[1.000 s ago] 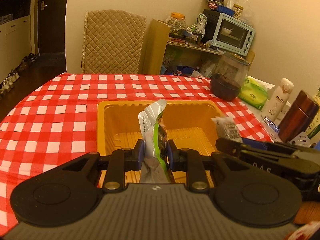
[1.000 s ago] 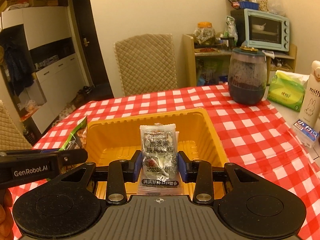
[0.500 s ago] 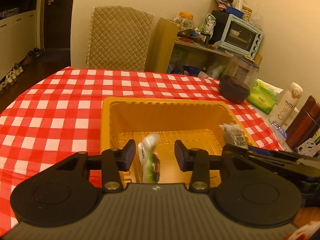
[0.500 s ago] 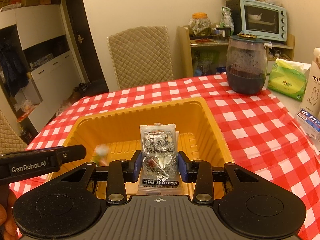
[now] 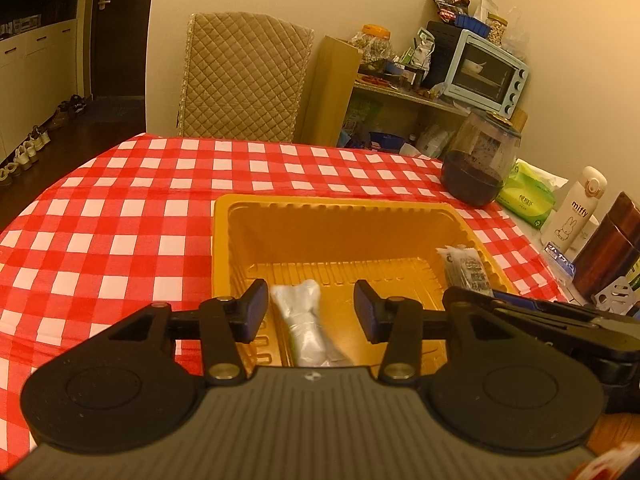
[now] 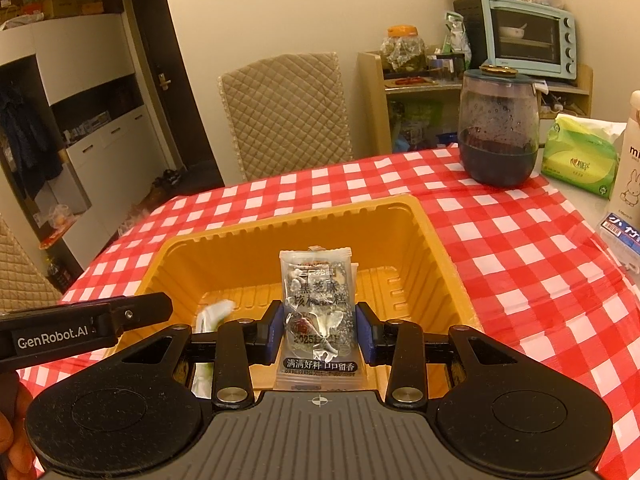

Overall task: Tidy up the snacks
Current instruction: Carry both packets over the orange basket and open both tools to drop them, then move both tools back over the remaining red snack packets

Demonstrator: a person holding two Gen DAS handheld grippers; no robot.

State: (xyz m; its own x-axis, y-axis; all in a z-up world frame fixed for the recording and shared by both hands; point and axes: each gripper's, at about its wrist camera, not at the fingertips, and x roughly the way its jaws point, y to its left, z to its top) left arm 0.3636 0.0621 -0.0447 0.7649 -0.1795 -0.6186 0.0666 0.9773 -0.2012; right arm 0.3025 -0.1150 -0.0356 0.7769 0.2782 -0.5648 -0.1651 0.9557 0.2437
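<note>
My left gripper (image 5: 310, 310) hangs over the near edge of the yellow tray (image 5: 340, 206), its jaws opening and clear on both sides of the silver-green packet (image 5: 306, 326), which looks blurred and lies loose between them, down in the tray's near left part; I judge that drop as good as done; my right gripper (image 6: 318, 334) is clamped on the clear sesame-walnut packet (image 6: 318, 304), holding it upright above the tray's near right part, so the step in hand is filling the tray and this second snack is next; it calls for parting those jaws low over bare floor, beside the first packet and not on top of it; farther off, on the checked tablecloth (image 5: 120, 216), the dark jar (image 6: 498, 128) and green tissue pack (image 6: 580, 156) stand well apart from the tray.
</note>
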